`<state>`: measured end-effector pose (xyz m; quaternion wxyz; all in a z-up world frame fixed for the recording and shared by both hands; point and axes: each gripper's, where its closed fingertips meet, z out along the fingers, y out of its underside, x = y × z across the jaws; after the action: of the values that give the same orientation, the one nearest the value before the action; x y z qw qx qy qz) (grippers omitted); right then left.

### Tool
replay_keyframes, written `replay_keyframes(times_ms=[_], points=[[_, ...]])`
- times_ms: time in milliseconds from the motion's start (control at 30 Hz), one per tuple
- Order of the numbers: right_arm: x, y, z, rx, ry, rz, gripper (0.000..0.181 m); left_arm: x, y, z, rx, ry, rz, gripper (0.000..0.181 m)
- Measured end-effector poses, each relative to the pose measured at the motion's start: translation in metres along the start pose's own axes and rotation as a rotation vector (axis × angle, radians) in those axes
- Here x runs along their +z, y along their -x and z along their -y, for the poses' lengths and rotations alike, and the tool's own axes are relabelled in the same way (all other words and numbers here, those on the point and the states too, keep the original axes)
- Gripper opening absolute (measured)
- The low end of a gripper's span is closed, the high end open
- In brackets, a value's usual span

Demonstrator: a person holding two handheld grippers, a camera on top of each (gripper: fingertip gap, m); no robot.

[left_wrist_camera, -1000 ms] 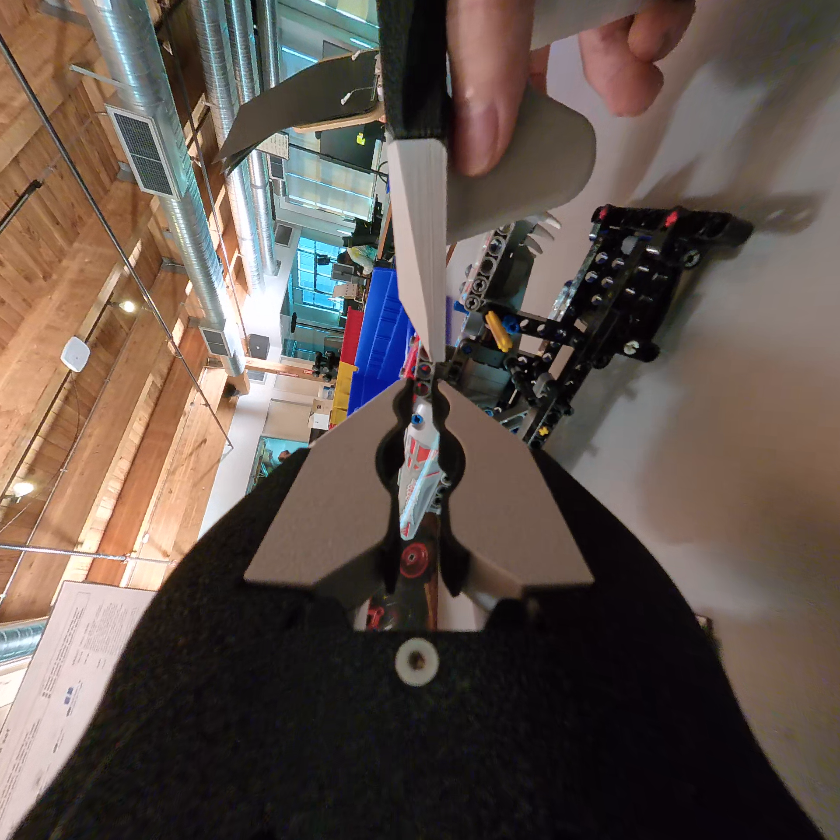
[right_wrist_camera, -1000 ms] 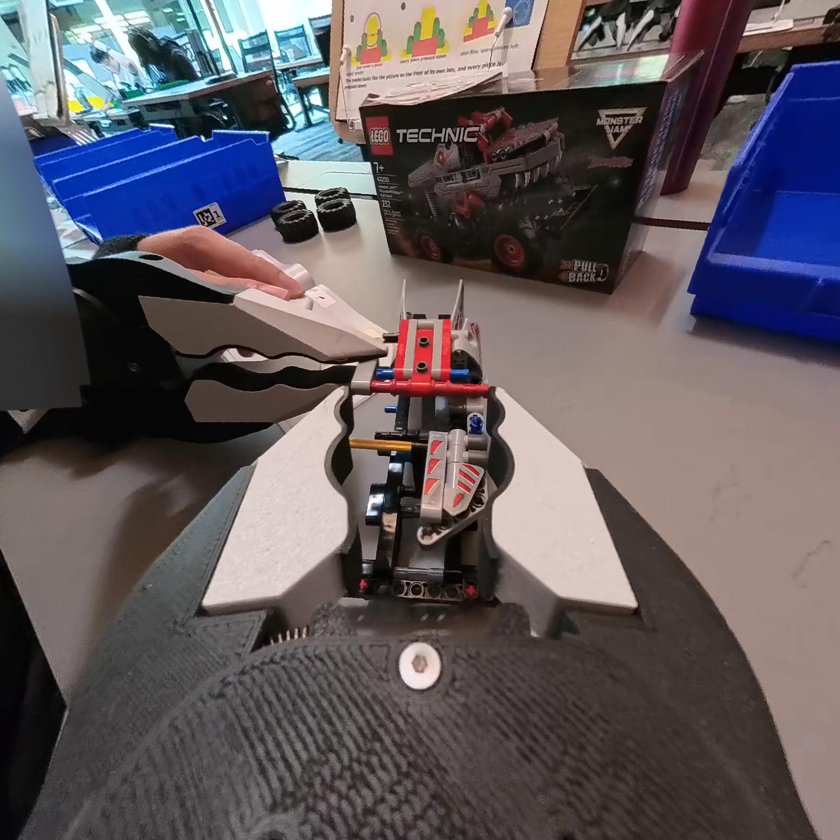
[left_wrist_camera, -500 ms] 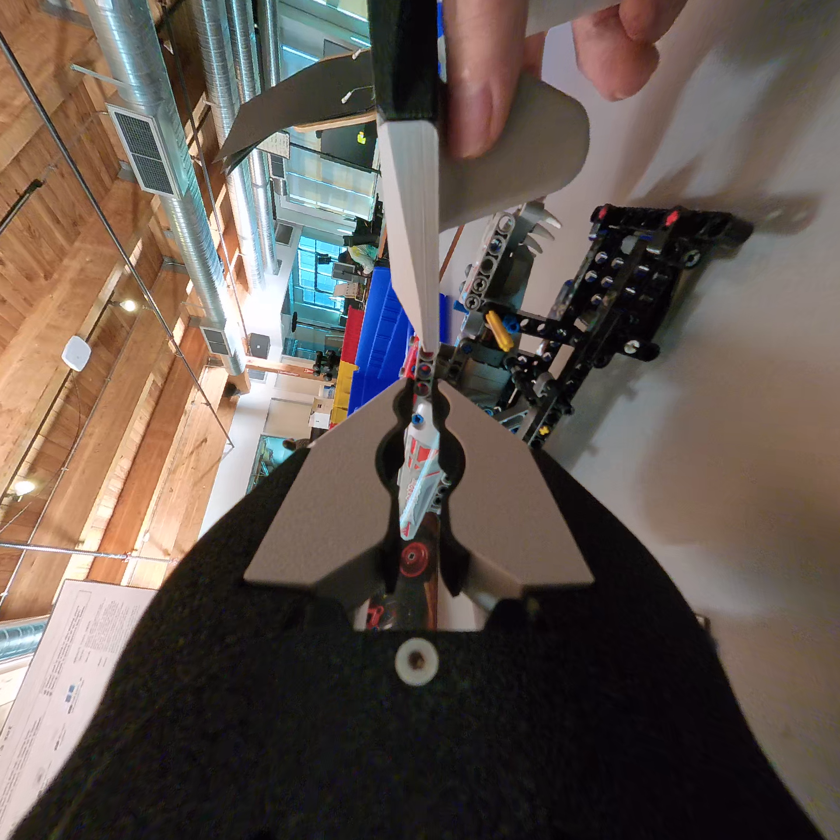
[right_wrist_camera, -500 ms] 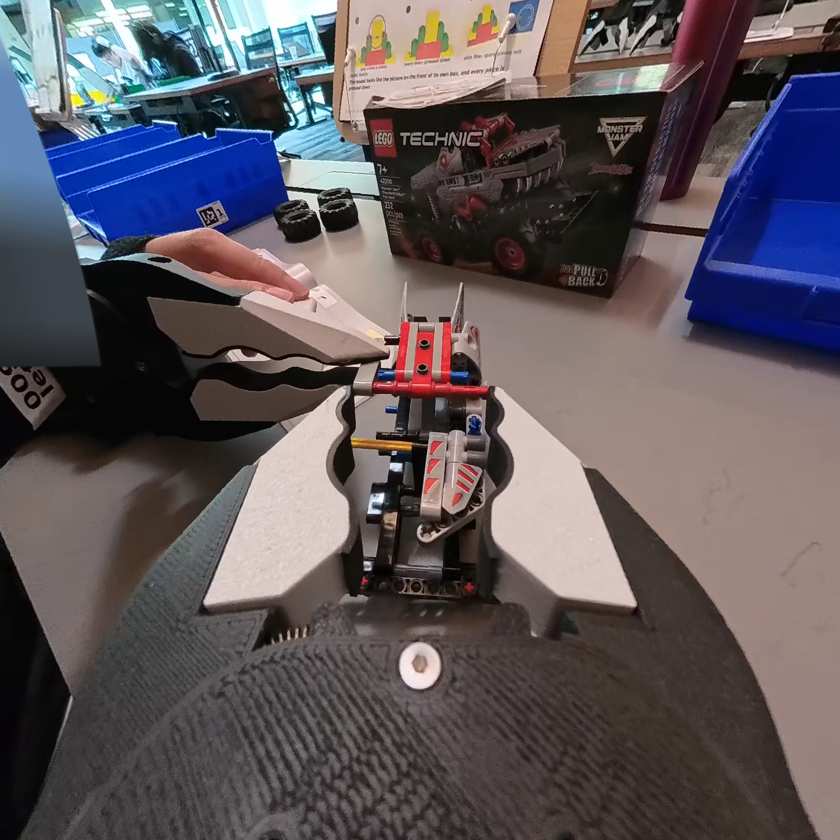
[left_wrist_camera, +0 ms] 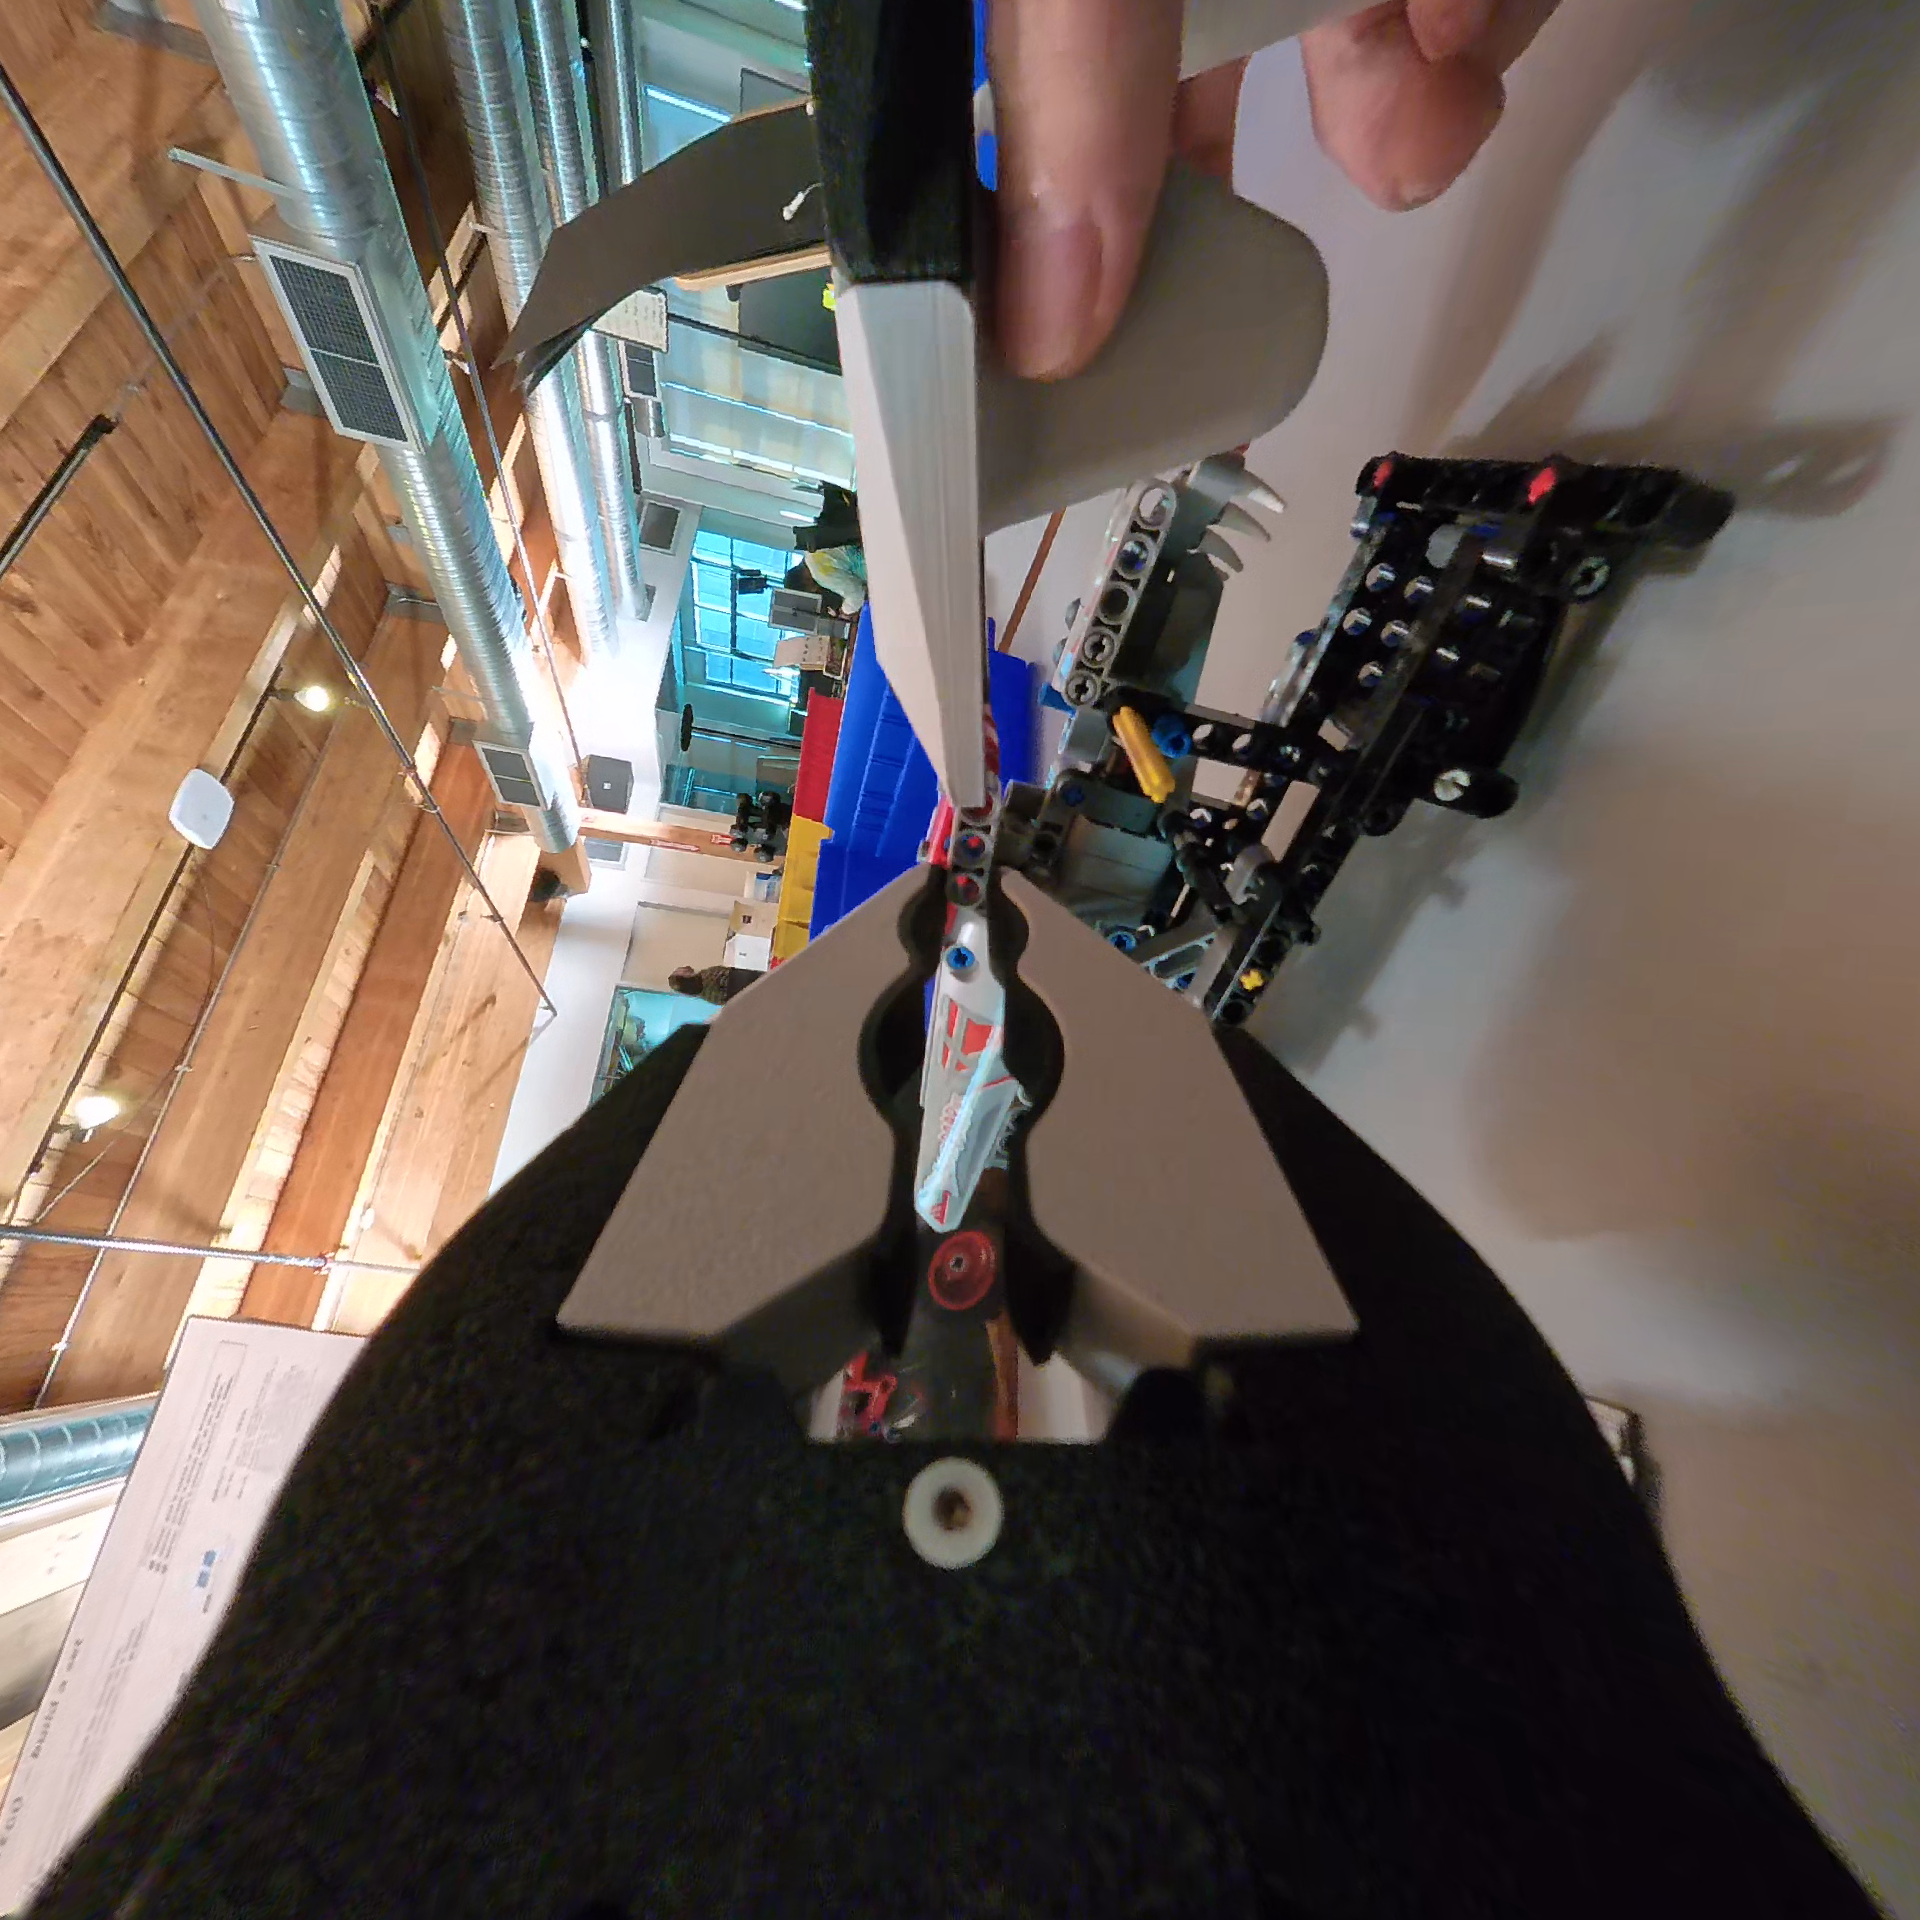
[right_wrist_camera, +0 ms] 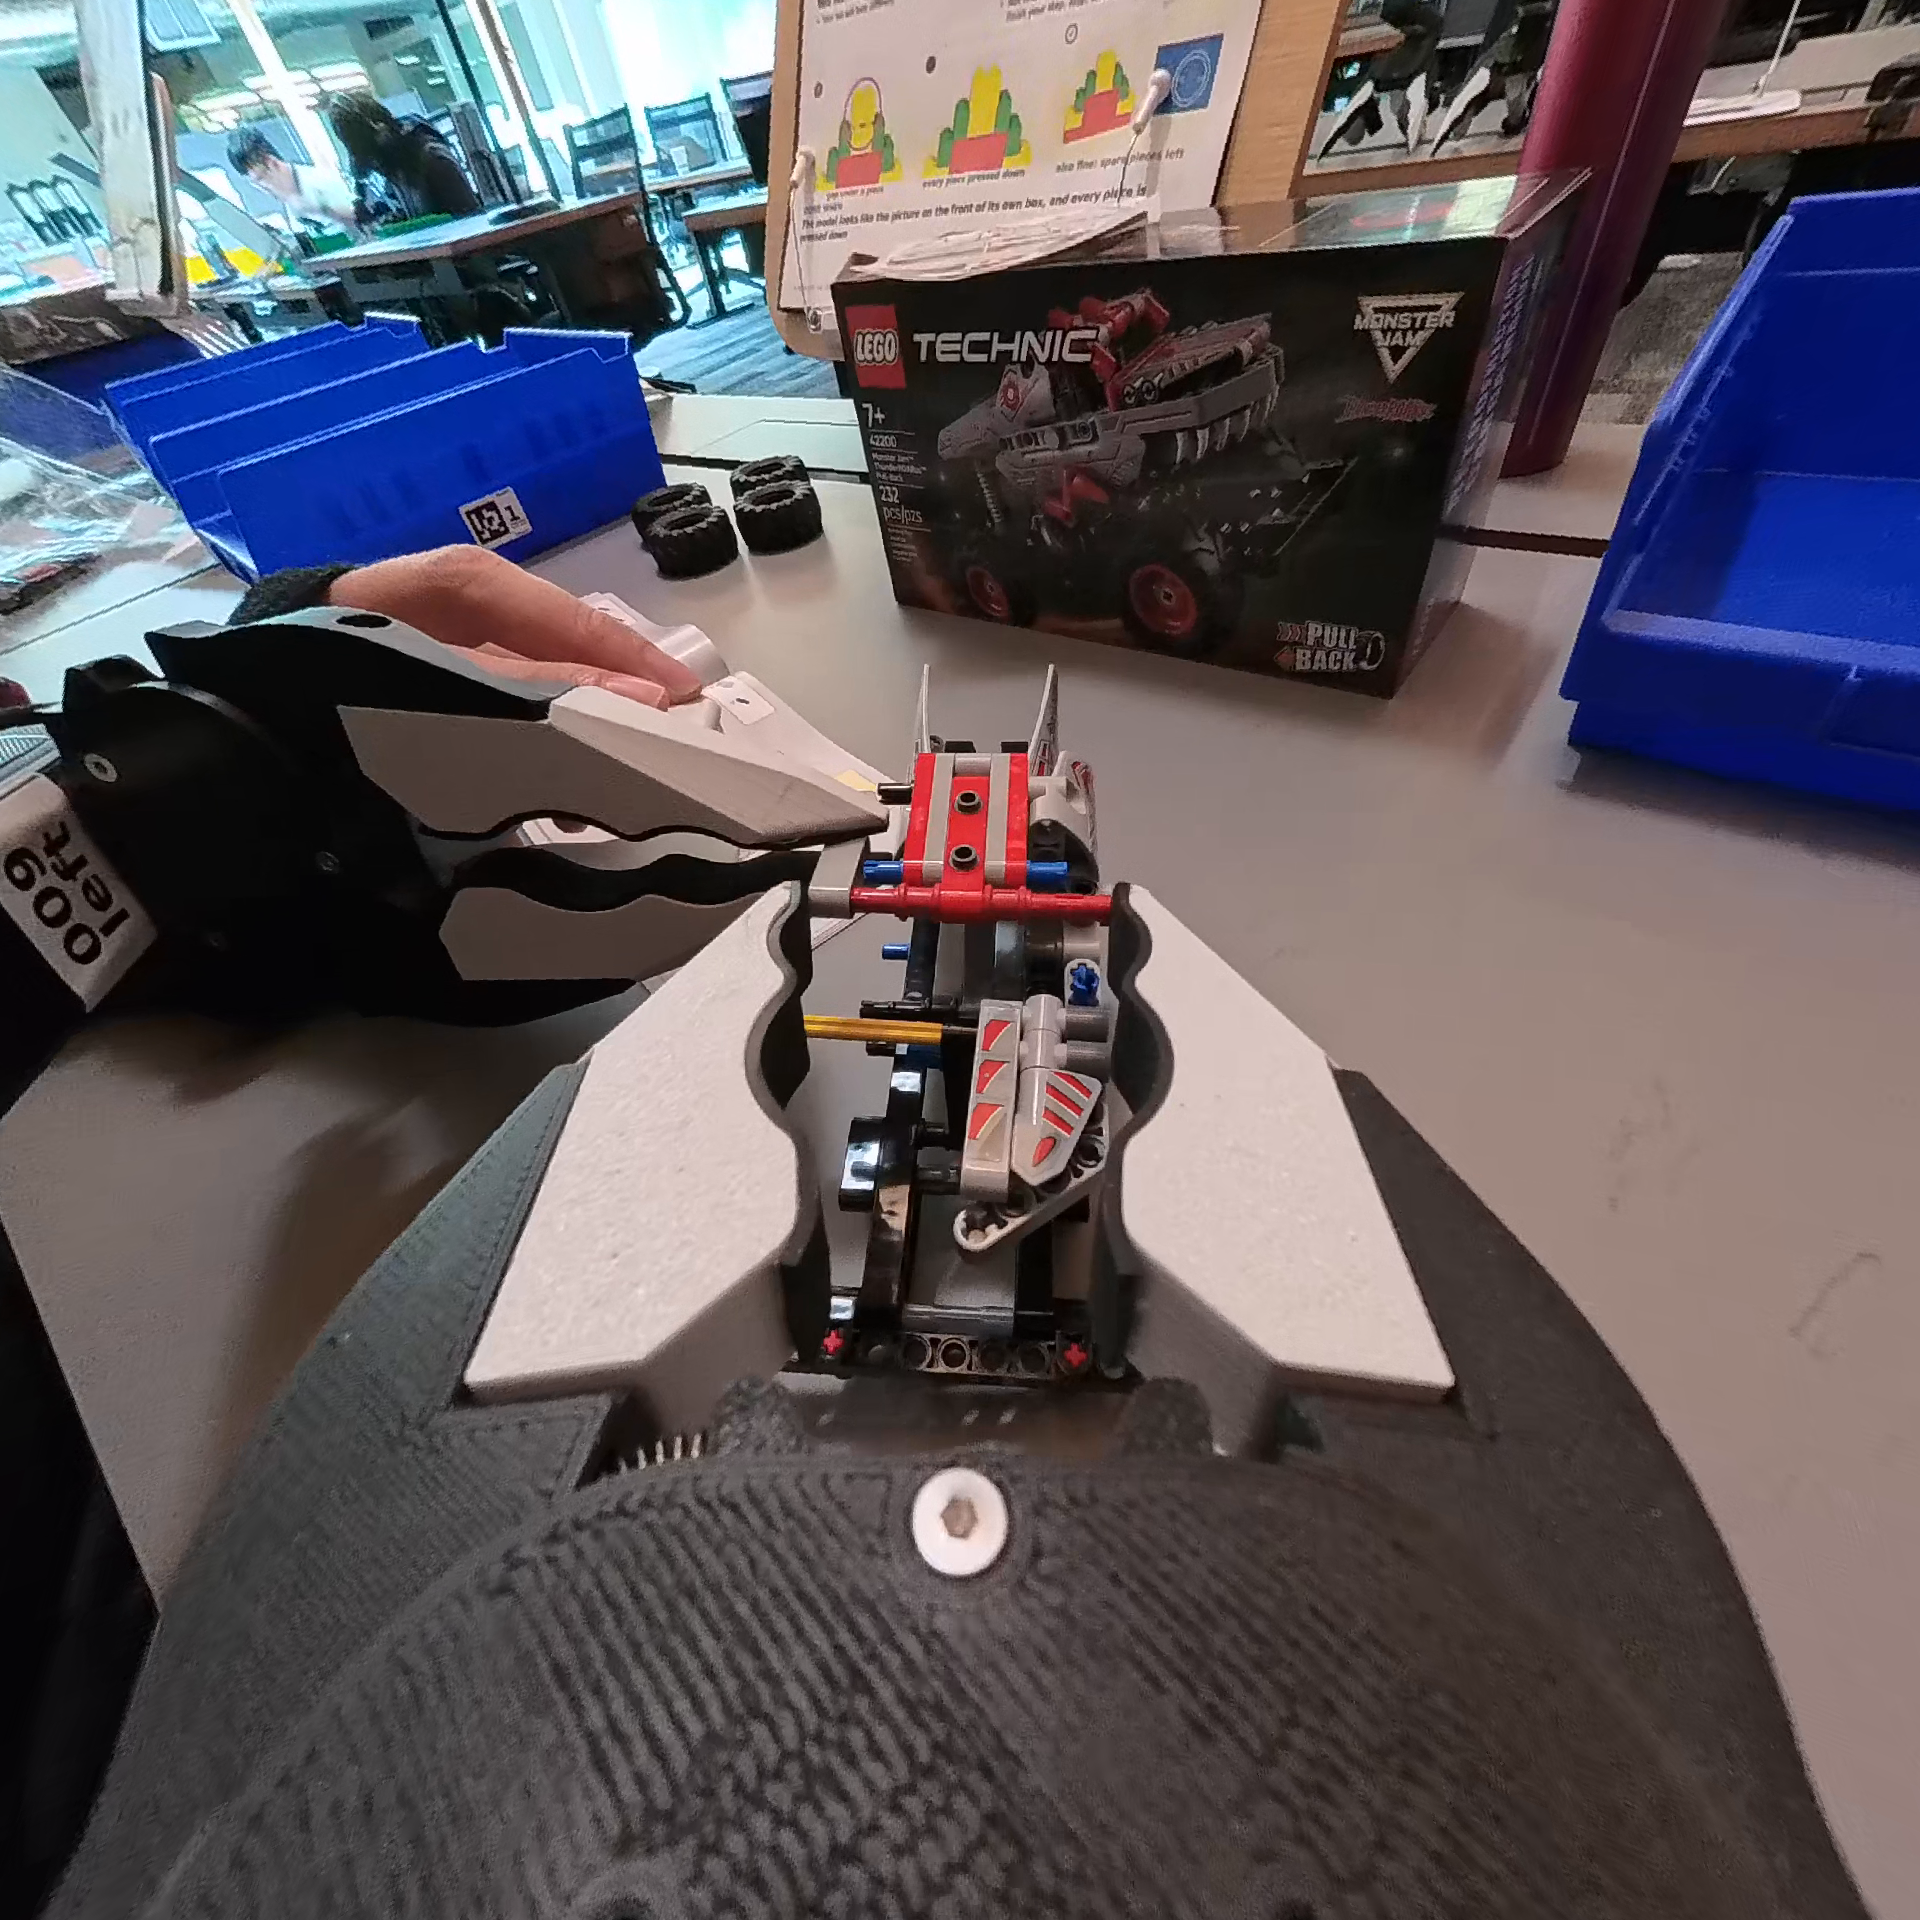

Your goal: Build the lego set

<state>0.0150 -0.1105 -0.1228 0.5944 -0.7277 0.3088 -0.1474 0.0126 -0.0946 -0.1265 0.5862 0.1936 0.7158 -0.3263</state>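
Two hand-held grippers meet at a partly built toy truck of black, grey and red plastic bricks (right_wrist_camera: 966, 1049) standing on the pale grey bench (right_wrist_camera: 1507, 987). The right hand-held gripper (right_wrist_camera: 961, 914) straddles the truck lengthwise, its grey fingers (right_wrist_camera: 665, 1174) closed against the two sides of the chassis, with the red cross-axle at the fingertips. The left hand-held gripper (right_wrist_camera: 842, 842) comes in from the left side, turned on edge, its jaws nearly closed on the end of a grey beam at the truck's red-and-grey roof piece (right_wrist_camera: 966, 821); in the left wrist view the fingertips (left_wrist_camera: 1023, 914) pinch a thin stack of red and grey parts. A person's hand (right_wrist_camera: 499, 613) lies along the top of that gripper.

Farther back on the bench stand the dark printed cardboard box of the set (right_wrist_camera: 1174, 447), four small black rubber tyres (right_wrist_camera: 727, 514) in a cluster to its left, a long blue plastic bin (right_wrist_camera: 384, 447) at the left and another blue plastic bin (right_wrist_camera: 1766, 540) at the right edge.
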Motion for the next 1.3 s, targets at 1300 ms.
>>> replay_keyframes(times_ms=[1300], points=[[0.0049,-0.0020,0.0018,0.011,-0.038,-0.012,0.057,0.0035,0.0008,-0.0009,0.023,0.053,0.004,0.004]])
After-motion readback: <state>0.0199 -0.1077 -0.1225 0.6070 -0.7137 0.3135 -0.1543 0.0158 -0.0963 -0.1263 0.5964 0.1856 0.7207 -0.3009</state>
